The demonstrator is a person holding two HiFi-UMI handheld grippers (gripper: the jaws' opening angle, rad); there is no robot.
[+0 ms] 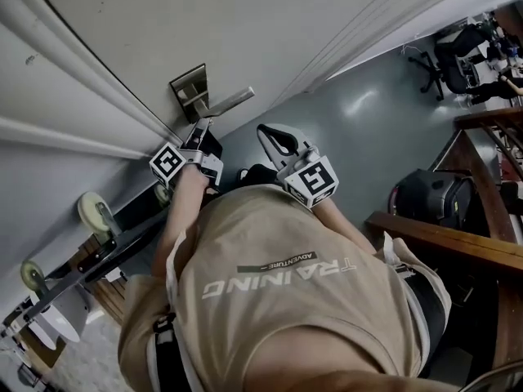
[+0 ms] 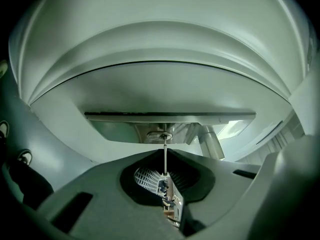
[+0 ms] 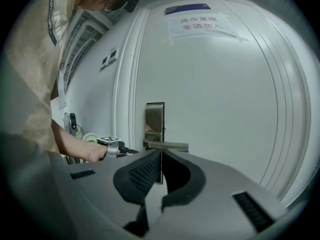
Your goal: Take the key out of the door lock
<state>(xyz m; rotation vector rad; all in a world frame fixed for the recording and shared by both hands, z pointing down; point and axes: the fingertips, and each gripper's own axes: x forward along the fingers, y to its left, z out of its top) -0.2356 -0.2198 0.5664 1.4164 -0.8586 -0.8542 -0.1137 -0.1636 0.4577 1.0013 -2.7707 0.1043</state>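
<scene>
The white panelled door (image 1: 245, 23) fills the upper head view. There the grey right gripper (image 1: 266, 131) hangs at four o'clock from the brushed steel lock plate (image 1: 189, 88), fingers pressed together on nothing. The grey left gripper (image 1: 198, 129), at six o'clock below the plate, pinches the thin silver key (image 2: 165, 159), whose blade sits in the keyhole (image 2: 161, 135)

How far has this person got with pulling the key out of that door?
Done: the left tool is shut on the head of the thin silver metal key. In hand: the pull; the blade reaches the keyhole of the silver metal lock plate, so it looks not yet out. Left: drawing it clear. The right tool, shut and empty, hangs back from the white door.
</scene>
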